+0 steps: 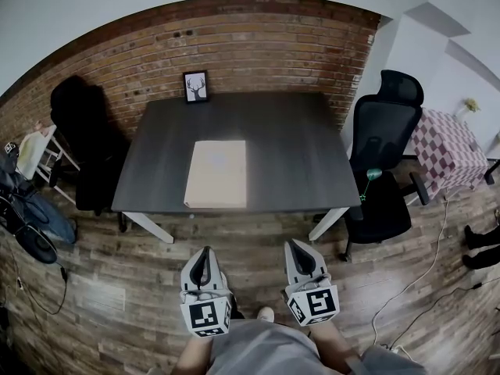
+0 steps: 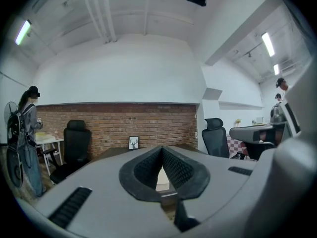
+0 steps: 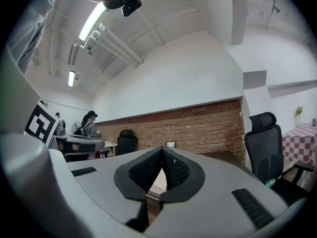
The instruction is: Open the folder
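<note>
nearest to us, short of the table's (image 1: 297, 155) near edge, we held both grippers over the wood floor (image 1: 117, 264). the left gripper (image 1: 205, 252) was clenched, its ribbed pads (image 2: 148, 170) pressed tip to tip with nothing between them, and it pointed toward the table. just to its right, the right gripper (image 1: 301, 246) was likewise clamped together and empty, and it aimed the same way.

left of the table stood a black chair (image 1: 86, 131) against the brick wall (image 1: 258, 45). at the table's far edge a small framed picture (image 1: 196, 86) stood upright. the folder (image 1: 217, 173), tan and closed, lay flat on the table toward its near edge, a little left of its middle and well apart from both grippers. right of the table stood a black office chair (image 1: 383, 155), and beyond that a checkered cloth (image 1: 445, 151).
</note>
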Demonstrator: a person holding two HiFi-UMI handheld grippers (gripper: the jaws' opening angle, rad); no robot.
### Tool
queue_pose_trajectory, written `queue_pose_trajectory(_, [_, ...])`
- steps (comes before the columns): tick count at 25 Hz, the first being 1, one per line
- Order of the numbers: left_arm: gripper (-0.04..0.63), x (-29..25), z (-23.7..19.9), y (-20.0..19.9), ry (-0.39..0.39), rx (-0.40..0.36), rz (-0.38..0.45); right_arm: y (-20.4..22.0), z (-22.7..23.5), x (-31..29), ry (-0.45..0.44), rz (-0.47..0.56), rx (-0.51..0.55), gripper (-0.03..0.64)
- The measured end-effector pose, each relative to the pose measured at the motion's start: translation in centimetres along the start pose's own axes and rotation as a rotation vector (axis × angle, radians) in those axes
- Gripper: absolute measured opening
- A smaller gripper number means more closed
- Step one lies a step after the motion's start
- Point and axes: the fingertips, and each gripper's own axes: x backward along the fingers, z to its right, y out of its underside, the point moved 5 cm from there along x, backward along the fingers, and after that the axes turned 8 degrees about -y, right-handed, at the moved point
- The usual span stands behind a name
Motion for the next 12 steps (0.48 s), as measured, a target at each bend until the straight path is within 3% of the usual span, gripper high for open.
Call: queue_pose_trajectory(12, [0.002, -9.4, -3.9, 0.0, 0.027, 0.022, 0.006, 0.8, 2.0, -9.4, 0.038, -0.020, -0.002, -0.002])
